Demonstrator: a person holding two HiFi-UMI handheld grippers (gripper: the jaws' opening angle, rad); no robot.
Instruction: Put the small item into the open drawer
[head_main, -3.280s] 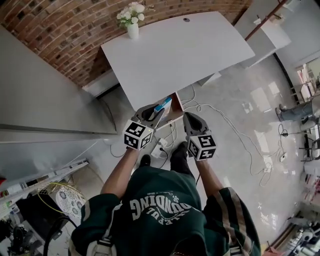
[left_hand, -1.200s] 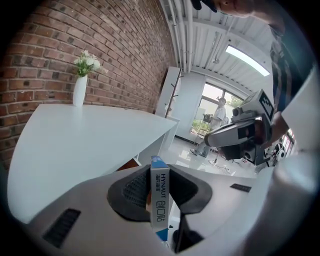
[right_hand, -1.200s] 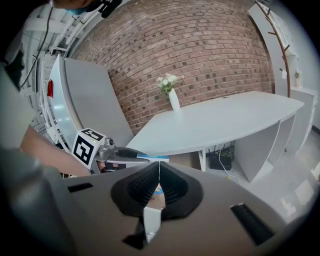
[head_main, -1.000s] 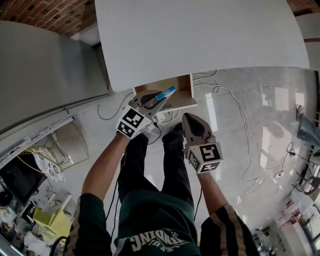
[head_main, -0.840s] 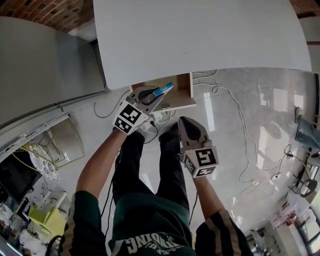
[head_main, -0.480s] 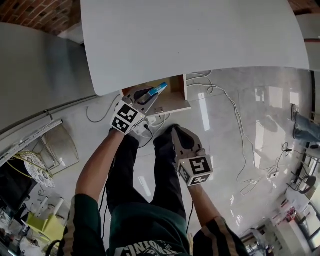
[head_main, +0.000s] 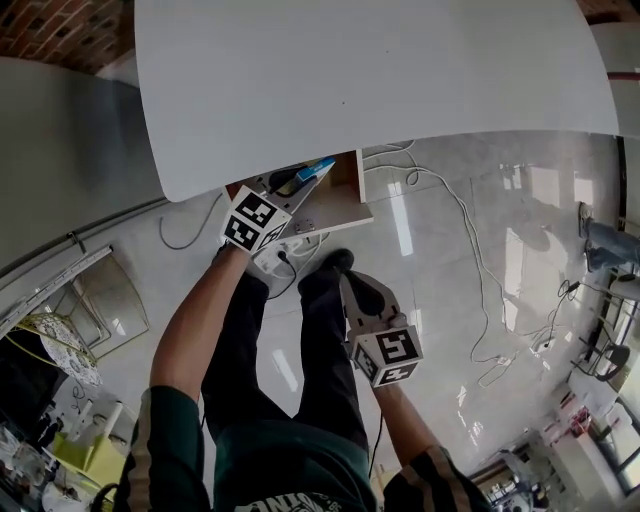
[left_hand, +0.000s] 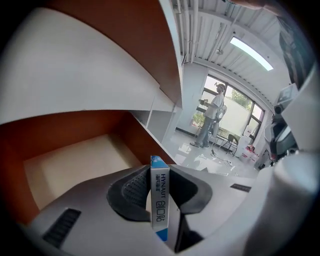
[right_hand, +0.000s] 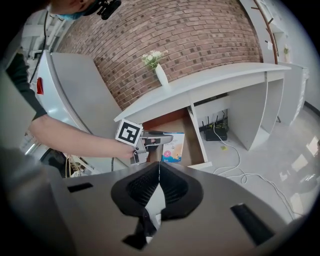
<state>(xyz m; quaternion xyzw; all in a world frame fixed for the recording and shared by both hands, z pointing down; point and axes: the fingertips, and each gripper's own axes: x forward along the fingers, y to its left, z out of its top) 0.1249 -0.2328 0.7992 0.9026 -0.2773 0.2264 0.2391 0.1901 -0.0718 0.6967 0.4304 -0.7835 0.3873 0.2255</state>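
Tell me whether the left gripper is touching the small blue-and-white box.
Touching. The left gripper view shows the left gripper closed on the small box, with its pads pressed against both flat sides and the box standing on edge between them.

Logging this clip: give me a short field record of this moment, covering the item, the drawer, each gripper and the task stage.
item: small box, blue and white, held edge-on
left gripper: shut on the small box, at the drawer's mouth
right gripper: jaws together, nothing between them, held back over the floor
drawer: wooden, pulled open under the white desk
task stage: small box not yet released
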